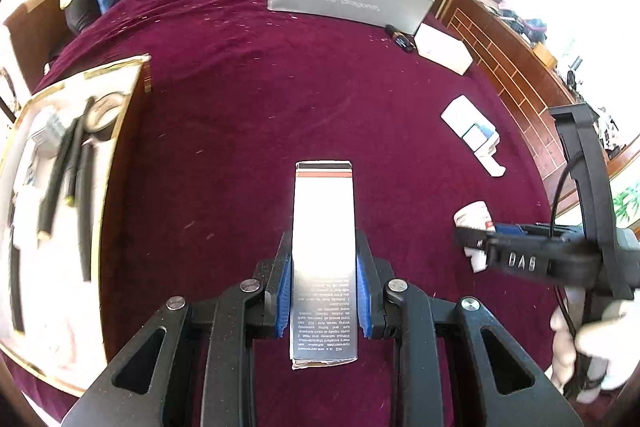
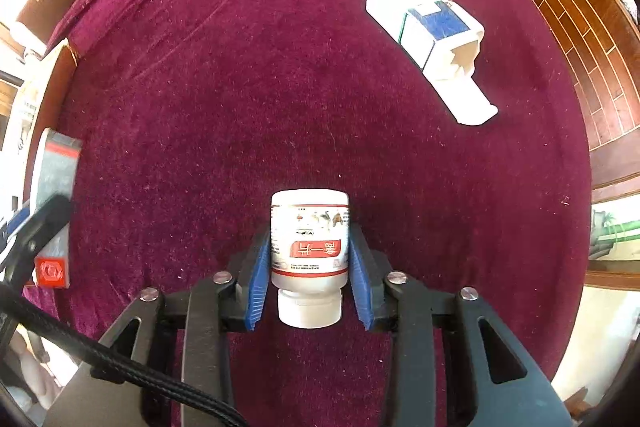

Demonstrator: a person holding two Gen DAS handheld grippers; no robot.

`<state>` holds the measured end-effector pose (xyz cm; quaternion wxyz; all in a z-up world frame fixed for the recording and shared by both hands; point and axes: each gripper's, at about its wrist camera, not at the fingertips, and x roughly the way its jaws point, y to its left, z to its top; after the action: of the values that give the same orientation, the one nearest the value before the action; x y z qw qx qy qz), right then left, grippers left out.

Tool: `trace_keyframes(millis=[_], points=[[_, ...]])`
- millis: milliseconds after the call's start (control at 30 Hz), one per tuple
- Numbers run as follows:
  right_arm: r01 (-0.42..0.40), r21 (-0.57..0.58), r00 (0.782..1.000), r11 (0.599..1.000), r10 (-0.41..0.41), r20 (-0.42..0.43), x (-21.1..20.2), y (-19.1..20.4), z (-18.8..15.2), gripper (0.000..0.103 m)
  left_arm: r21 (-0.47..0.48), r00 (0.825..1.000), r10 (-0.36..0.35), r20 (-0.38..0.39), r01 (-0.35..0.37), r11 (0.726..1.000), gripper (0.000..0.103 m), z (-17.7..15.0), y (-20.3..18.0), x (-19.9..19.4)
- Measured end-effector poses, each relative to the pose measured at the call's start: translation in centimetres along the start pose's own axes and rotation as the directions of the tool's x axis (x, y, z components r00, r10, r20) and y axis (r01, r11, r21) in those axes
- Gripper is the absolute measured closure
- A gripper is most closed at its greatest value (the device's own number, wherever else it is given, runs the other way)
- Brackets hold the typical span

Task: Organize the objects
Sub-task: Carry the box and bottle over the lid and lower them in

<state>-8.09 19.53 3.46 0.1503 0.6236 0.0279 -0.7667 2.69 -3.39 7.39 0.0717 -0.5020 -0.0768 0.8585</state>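
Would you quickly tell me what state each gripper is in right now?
Left gripper: closed on the silver glue box.
Right gripper: closed on the white bottle.

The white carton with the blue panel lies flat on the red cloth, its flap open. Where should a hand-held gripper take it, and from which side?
Grip the white carton across its closed body's two long sides, coming from above. It lies flat, and the open flap end looks too weak to pinch.

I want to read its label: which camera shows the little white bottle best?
The right wrist view: the white bottle sits close and sharp between the right gripper fingers. The left wrist view shows only a small part, mostly hidden behind that gripper.
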Motion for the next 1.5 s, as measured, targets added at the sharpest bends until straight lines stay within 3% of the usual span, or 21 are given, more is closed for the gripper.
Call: trace_keyframes(millis=[200, 333, 567, 733, 1033, 1500], points=[[-0.069, -0.001, 0.997, 0.998, 0.069, 0.037, -1.4, 1.4, 0.6, 0.070, -0.117, 0.999, 0.031, 0.032, -0.027, 0.993, 0.081, -1.3, 5.6, -4.0], [-0.157, -0.015, 0.987, 0.988, 0.157, 0.038, -2.3, 4.3, 1.5, 0.070, -0.187, 0.996, 0.074, 0.048, -0.064, 0.980, 0.080, -2.0, 9.4, -6.0], [-0.299, -0.104, 0.954, 0.949, 0.301, 0.006, -3.5, 12.8, 2.9, 0.069, -0.260, 0.988, 0.150, 0.036, -0.136, 0.956, 0.080, -2.9, 15.7, -6.7], [-0.377, -0.124, 0.926, 0.918, 0.374, -0.047, -3.1, 18.9, 3.6, 0.069, -0.273, 0.990, 0.143, -0.003, -0.138, 0.952, 0.080, -3.2, 19.2, -5.0], [-0.360, -0.174, 0.933, 0.917, 0.350, -0.087, -1.0, 28.0, 4.7, 0.069, -0.230, 0.997, 0.064, -0.035, -0.070, 0.971, 0.080, -2.3, 21.8, -2.5], [-0.199, -0.180, 0.980, 0.963, 0.191, -0.061, 2.3, 31.7, 6.4, 0.069, -0.182, 0.995, 0.061, -0.074, -0.074, 0.980, 0.080, -1.9, 22.8, -0.8]])
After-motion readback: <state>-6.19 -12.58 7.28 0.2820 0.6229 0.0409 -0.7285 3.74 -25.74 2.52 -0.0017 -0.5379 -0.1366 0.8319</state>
